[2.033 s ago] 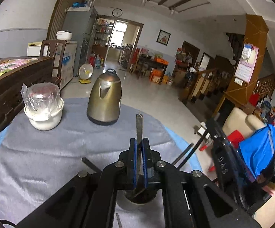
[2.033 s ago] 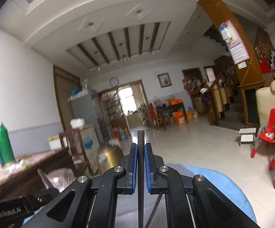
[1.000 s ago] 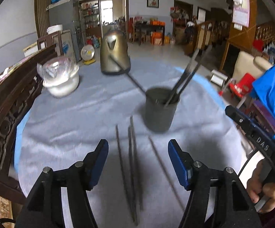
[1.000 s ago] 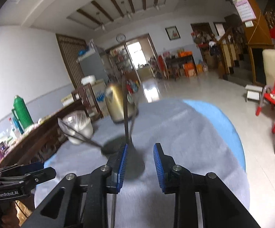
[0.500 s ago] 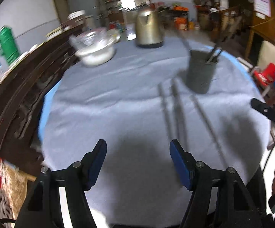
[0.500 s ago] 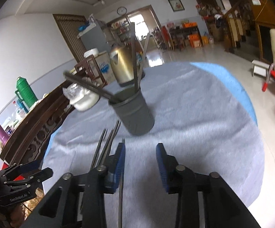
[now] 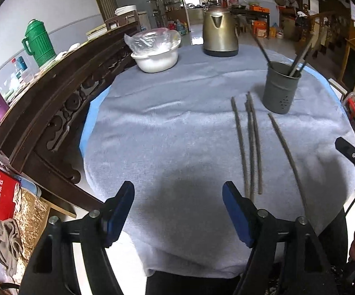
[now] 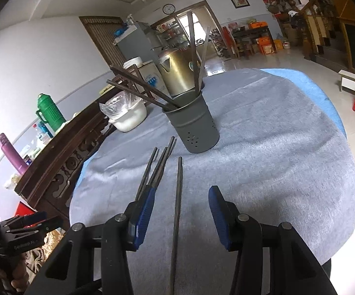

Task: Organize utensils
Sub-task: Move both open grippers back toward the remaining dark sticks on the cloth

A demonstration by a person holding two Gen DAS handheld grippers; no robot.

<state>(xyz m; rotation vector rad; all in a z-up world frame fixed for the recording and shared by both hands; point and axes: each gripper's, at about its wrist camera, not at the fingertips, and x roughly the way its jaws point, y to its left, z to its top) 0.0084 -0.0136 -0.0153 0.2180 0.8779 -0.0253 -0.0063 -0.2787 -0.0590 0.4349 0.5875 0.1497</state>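
Looking over the grey-clothed worktop (image 7: pixel 167 132), I see the brass-coloured kettle (image 7: pixel 219 35) and the plastic-covered white bowl (image 7: pixel 156 54) at the far side, both well clear of my work. Nearer to me stands the grey perforated utensil holder (image 8: pixel 194 125), with four chopsticks already leaning in it. Four loose chopsticks (image 7: pixel 250 142) lie flat on the cloth in front of it, pointing roughly toward it: three bunched close together and one single chopstick (image 8: pixel 176 211) apart on the right.

My right tool (image 8: pixel 181 212) hangs with its blue pads spread apart, straddling that single chopstick, which runs lengthwise between them, touching neither as far as I can tell. I judge that the next grasp belongs here: lower until the pads sit level with the stick, centre it, then close gently so that it does not roll on the soft cloth.

My left tool (image 7: pixel 178 211) is also spread wide and empty, hovering over bare cloth, with the bunch of three just beside its right pad.
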